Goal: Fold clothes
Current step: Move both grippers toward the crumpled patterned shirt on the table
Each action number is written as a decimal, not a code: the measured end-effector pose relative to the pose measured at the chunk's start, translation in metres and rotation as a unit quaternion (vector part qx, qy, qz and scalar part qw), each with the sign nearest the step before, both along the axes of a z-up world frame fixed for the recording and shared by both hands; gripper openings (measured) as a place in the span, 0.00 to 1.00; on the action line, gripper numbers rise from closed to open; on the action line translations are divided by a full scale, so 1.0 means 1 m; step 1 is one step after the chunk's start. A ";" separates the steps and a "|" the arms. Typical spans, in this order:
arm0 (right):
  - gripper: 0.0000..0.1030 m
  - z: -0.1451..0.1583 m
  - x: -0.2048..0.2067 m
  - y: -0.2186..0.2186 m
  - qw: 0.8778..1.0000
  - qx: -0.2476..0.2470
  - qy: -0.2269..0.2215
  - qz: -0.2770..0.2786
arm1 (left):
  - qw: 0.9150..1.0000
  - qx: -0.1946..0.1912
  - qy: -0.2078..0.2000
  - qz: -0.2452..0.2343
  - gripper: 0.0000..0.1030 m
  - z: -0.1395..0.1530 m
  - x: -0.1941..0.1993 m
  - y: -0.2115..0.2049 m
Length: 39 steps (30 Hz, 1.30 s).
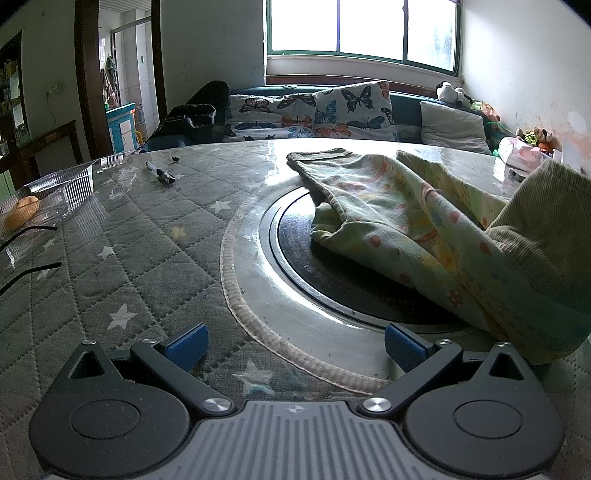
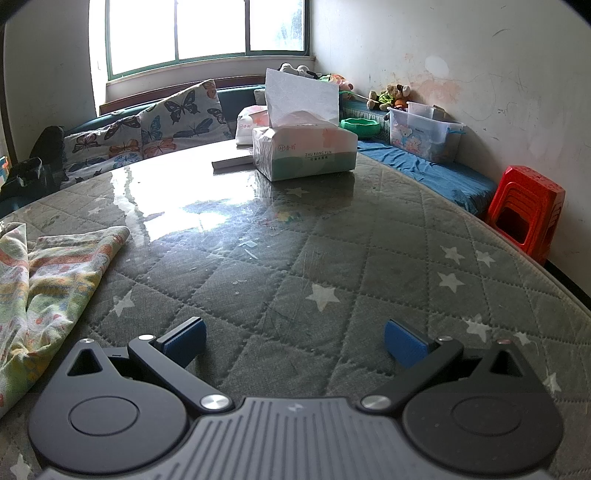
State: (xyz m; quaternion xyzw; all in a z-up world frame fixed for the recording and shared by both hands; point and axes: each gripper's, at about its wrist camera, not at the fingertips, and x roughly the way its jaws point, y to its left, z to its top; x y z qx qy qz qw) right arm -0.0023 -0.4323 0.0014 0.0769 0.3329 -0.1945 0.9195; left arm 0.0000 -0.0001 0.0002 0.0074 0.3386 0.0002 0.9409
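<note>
OK, left gripper (image 1: 293, 345): jaws spread wide, nothing between the blue pads (image 1: 186, 347), tilted down toward the table (image 1: 147, 236), hovering low over the quilted star-print cover. Ahead of it, the round recessed plate (image 1: 295, 266) in the tabletop. The printed garment (image 1: 406, 218) lies rumpled to the right of the gripper, draped over the plate's far-right part, its waistband/hem end (image 1: 317, 157) stretched toward the far table edge, ribbed cuff (image 1: 546, 221) bunched up at the right border. Near edge of the cloth sits just beside the right pad, can't tell if touching. Further out on the left: pen (image 1: 159, 173), clear plastic tray (image 1: 62, 188) w/ an orange item inside. Beyond the table, sofa w/ butterfly cushions (image 1: 314, 112) under the window (image 1: 364, 27).

Right gripper (image 2: 294, 341): also spread fully, empty, same downward tilt, over bare quilted cover, pads not on anything. Garment in this view is off to the left, one corner (image 2: 110, 236) reaching onto the cover, well left of the left pad. Farther ahead, tissue pack (image 2: 304, 153) w/ a sheet sticking up, near the table's far edge. Red plastic stool (image 2: 524, 218) on the right beside the table, storage box (image 2: 424, 133) and soft toys by the wall.
</note>
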 end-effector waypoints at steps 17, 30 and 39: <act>1.00 0.016 -0.022 0.033 0.997 0.001 0.024 0.072 | 0.999 -0.015 0.021 0.030 1.00 0.005 -0.017 0.000; 1.00 0.022 -0.048 0.072 0.989 0.008 0.035 0.146 | 0.999 -0.020 0.036 0.024 1.00 0.010 -0.039 -0.019; 1.00 0.024 -0.060 0.086 0.984 0.012 0.034 0.175 | 0.998 -0.021 0.046 0.022 1.00 0.011 -0.043 -0.026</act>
